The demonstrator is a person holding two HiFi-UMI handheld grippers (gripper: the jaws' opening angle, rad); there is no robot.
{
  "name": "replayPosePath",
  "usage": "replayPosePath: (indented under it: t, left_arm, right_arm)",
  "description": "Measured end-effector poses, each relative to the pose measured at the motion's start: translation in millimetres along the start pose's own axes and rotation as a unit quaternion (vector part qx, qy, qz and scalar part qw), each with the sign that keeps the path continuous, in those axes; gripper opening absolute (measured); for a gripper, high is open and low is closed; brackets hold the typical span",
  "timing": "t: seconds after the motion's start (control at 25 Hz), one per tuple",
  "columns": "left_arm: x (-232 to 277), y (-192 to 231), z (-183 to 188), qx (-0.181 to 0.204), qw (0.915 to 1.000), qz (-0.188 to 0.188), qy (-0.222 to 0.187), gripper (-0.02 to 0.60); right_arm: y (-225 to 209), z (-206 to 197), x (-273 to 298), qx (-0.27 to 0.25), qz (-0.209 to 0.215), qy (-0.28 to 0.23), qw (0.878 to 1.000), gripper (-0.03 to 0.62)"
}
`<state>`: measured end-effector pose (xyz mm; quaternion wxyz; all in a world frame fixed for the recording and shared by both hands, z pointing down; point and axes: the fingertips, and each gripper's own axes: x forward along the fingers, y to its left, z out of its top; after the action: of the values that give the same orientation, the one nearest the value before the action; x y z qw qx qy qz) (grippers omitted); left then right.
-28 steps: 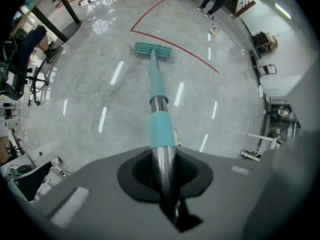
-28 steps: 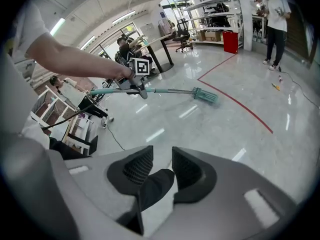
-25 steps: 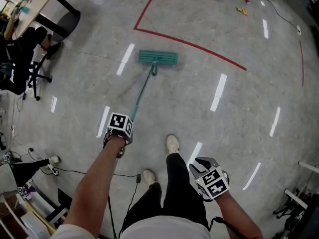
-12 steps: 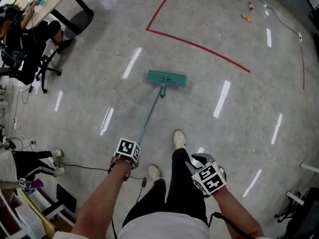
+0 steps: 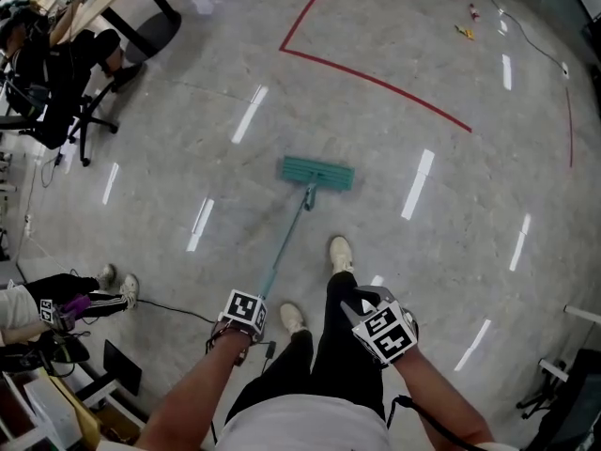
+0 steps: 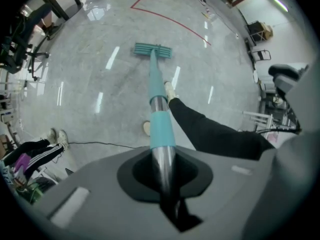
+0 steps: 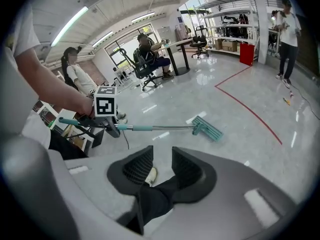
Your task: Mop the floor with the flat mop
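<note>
The flat mop's teal head (image 5: 317, 173) lies flat on the grey floor, just ahead of the person's shoe (image 5: 341, 253). Its thin handle (image 5: 285, 244) runs back and down to my left gripper (image 5: 242, 313), which is shut on it. In the left gripper view the handle (image 6: 161, 134) passes between the jaws of my left gripper (image 6: 163, 166) and leads out to the mop head (image 6: 152, 50). My right gripper (image 5: 380, 325) hangs by the person's right leg, its ridged pads (image 7: 138, 168) apart and holding nothing. From there I see the mop head (image 7: 207, 128) side-on.
A red tape line (image 5: 376, 81) crosses the floor beyond the mop. An office chair (image 5: 56, 92) and a desk stand at the far left. A black cable (image 5: 169, 308) and another person's feet (image 5: 117, 285) lie left of me. A person (image 7: 287, 34) stands far off.
The mop head has slid back over the floor toward the person's feet, away from the red line. My left gripper has drawn back with the handle. The right gripper stayed by the leg.
</note>
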<state>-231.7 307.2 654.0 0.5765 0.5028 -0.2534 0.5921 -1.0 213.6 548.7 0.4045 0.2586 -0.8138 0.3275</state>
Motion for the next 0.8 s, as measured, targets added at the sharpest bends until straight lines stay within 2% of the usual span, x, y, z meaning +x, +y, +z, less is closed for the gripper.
replayPosePath:
  t: [0.32, 0.56, 0.8]
  left_arm:
    - [24, -15, -4, 0.006, 0.9995, -0.004, 0.032, 0.043]
    - [26, -23, 18, -0.004, 0.9993, -0.010, 0.037, 0.043]
    - [12, -36, 63, -0.014, 0.9994, -0.021, 0.025, 0.043]
  right_arm:
    - [-5, -3, -5, 0.014, 0.000, 0.004, 1.000, 0.121]
    - [-25, -7, -13, 0.025, -0.009, 0.010, 1.000, 0.121]
    - [-45, -1, -23, 0.044, -0.016, 0.013, 0.999, 0.121]
